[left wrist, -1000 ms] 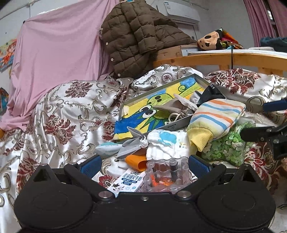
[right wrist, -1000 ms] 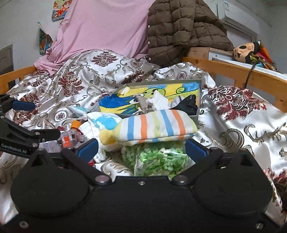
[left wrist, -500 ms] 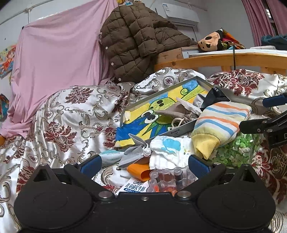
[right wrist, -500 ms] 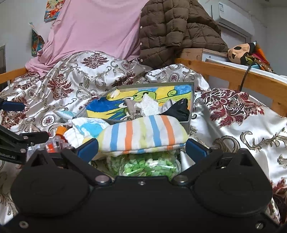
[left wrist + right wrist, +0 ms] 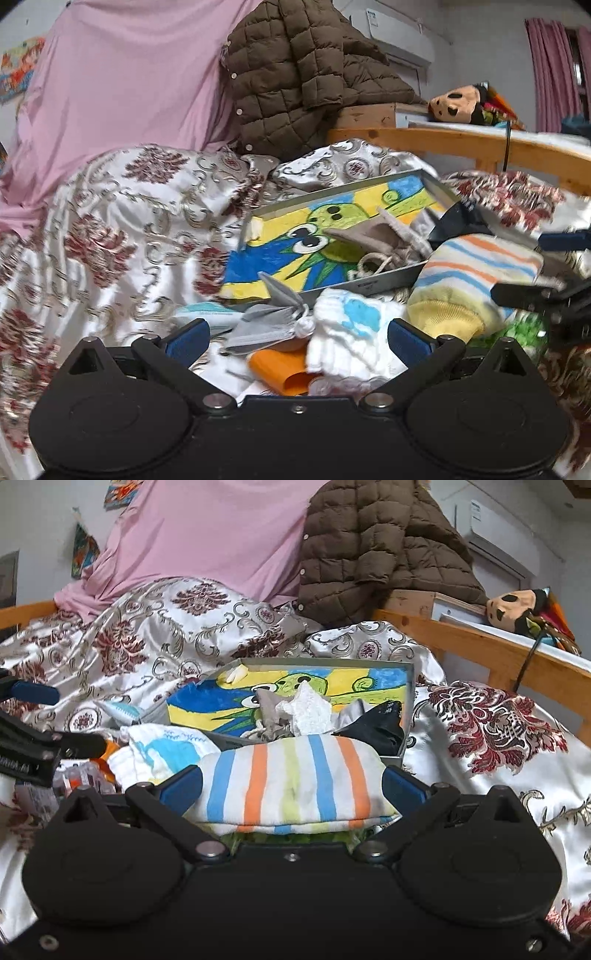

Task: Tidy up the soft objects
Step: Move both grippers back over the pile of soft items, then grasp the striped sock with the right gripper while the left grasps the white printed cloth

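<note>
A striped sock (image 5: 291, 779) lies across a green bag, right between the open jaws of my right gripper (image 5: 291, 788); it also shows in the left wrist view (image 5: 476, 273). My left gripper (image 5: 299, 338) is open over a white cloth with blue print (image 5: 351, 332), a grey bow-shaped cloth (image 5: 266, 321) and an orange piece (image 5: 280, 369). Behind them a grey tray (image 5: 408, 701) with a frog picture holds a white cloth (image 5: 306, 709), a beige cloth and a black cloth (image 5: 376, 727). The tray also shows in the left wrist view (image 5: 388, 280).
Everything lies on a bed with a white and red patterned cover (image 5: 498, 723). A brown quilted jacket (image 5: 306, 74) and a pink sheet (image 5: 122, 85) hang behind. A wooden rail (image 5: 491, 653) with a plush toy (image 5: 517, 607) runs along the right.
Both grippers have moved forward and lower toward the pile. The striped sock now sits between the right gripper's fingers, and the clear bottles have slid under the left gripper's body.
</note>
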A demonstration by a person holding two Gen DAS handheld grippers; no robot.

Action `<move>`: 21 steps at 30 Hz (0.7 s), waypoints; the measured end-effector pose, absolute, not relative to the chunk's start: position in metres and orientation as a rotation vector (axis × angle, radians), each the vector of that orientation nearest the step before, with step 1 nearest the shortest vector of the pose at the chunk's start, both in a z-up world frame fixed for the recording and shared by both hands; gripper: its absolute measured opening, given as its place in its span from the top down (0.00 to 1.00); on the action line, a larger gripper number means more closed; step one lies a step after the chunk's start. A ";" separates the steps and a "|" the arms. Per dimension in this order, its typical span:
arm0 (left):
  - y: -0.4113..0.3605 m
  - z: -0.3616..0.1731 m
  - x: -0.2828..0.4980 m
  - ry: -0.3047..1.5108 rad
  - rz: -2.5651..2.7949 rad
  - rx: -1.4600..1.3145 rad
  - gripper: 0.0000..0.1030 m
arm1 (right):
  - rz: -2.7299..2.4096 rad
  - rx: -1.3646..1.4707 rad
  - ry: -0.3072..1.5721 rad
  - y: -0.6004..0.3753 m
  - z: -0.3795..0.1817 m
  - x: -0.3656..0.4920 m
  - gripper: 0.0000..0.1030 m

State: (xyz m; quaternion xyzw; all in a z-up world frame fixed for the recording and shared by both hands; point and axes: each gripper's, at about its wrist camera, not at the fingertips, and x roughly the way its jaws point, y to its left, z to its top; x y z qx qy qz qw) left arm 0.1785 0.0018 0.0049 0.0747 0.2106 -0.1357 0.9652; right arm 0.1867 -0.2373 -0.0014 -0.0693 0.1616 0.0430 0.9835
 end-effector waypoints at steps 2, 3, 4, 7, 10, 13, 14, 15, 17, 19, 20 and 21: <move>0.002 0.005 0.183 0.418 -0.307 0.122 0.02 | 0.084 -0.155 0.323 -0.236 -0.001 0.187 0.01; 0.002 0.005 0.185 0.413 -0.321 0.114 0.02 | 0.084 -0.163 0.323 -0.235 -0.001 0.189 0.01; 0.001 0.005 0.187 0.407 -0.337 0.109 0.03 | 0.087 -0.169 0.323 -0.233 -0.001 0.189 0.01; -0.005 0.004 0.195 0.399 -0.378 0.112 0.07 | 0.086 -0.198 0.325 -0.231 -0.004 0.193 0.01; -0.011 0.002 0.201 0.398 -0.418 0.109 0.13 | 0.090 -0.201 0.337 -0.230 -0.007 0.196 0.01; -0.016 -0.001 0.209 0.399 -0.439 0.100 0.16 | 0.089 -0.196 0.341 -0.231 -0.009 0.195 0.01; -0.016 -0.002 0.211 0.403 -0.446 0.098 0.18 | 0.088 -0.198 0.339 -0.231 -0.009 0.195 0.01; -0.016 -0.003 0.213 0.406 -0.453 0.097 0.19 | 0.087 -0.198 0.337 -0.231 -0.009 0.195 0.01; -0.016 -0.005 0.218 0.415 -0.464 0.090 0.22 | 0.086 -0.198 0.335 -0.232 -0.009 0.195 0.01; -0.016 -0.007 0.222 0.430 -0.469 0.086 0.26 | 0.085 -0.196 0.338 -0.232 -0.010 0.197 0.01; -0.016 -0.008 0.225 0.438 -0.475 0.081 0.27 | 0.085 -0.194 0.341 -0.232 -0.010 0.197 0.01; -0.016 -0.009 0.227 0.447 -0.482 0.078 0.28 | 0.084 -0.191 0.346 -0.232 -0.011 0.198 0.01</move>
